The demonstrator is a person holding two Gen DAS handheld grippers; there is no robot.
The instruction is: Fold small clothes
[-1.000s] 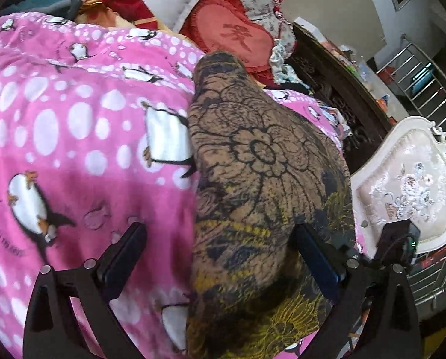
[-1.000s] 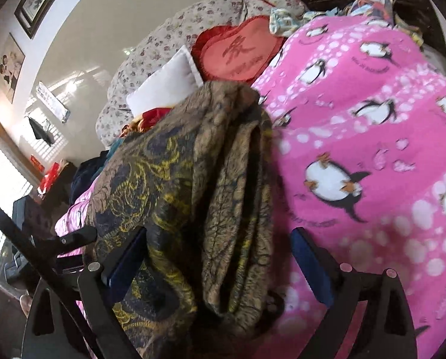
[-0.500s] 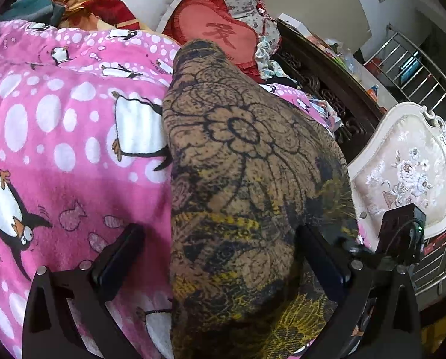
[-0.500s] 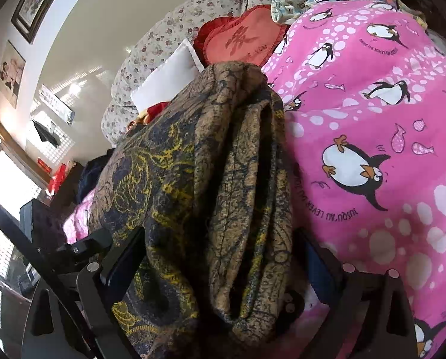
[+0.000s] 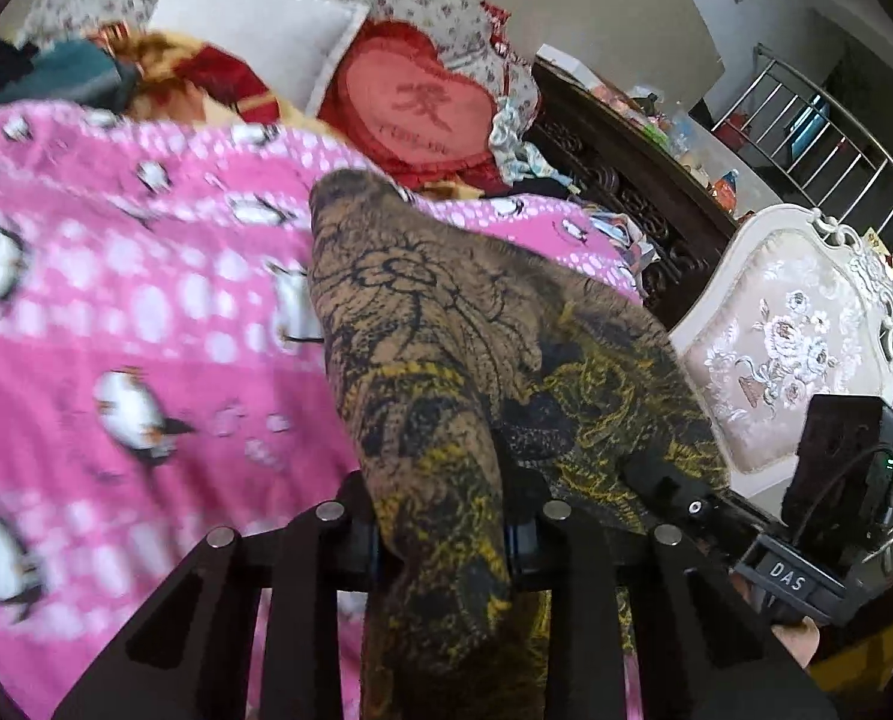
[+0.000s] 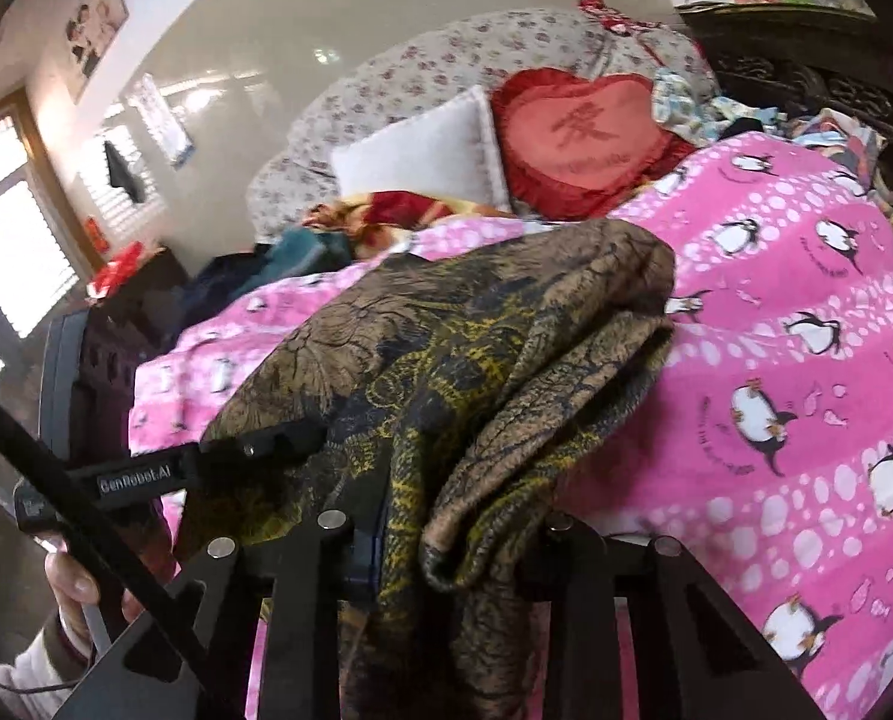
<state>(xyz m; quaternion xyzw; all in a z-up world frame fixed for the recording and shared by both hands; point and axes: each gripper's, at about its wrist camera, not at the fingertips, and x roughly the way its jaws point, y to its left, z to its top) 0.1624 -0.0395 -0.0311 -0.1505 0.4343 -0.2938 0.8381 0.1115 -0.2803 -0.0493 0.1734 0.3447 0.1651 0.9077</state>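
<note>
Mid-fold, the left gripper (image 5: 443, 531) and right gripper (image 6: 461, 531) each pinch a bunched edge of the brown patterned garment (image 5: 476, 324) above the bed (image 5: 116, 324), which probably next needs laying flat.

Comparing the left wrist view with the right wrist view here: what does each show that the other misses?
Left wrist only: a white upholstered chair, a metal railing, and the right gripper entering from the side.
Right wrist only: a bright window, wall pictures, and the left gripper reaching in.
Both: the brown patterned garment clamped in each gripper's fingers, the pink penguin blanket, the red heart cushion and the white pillow.
</note>
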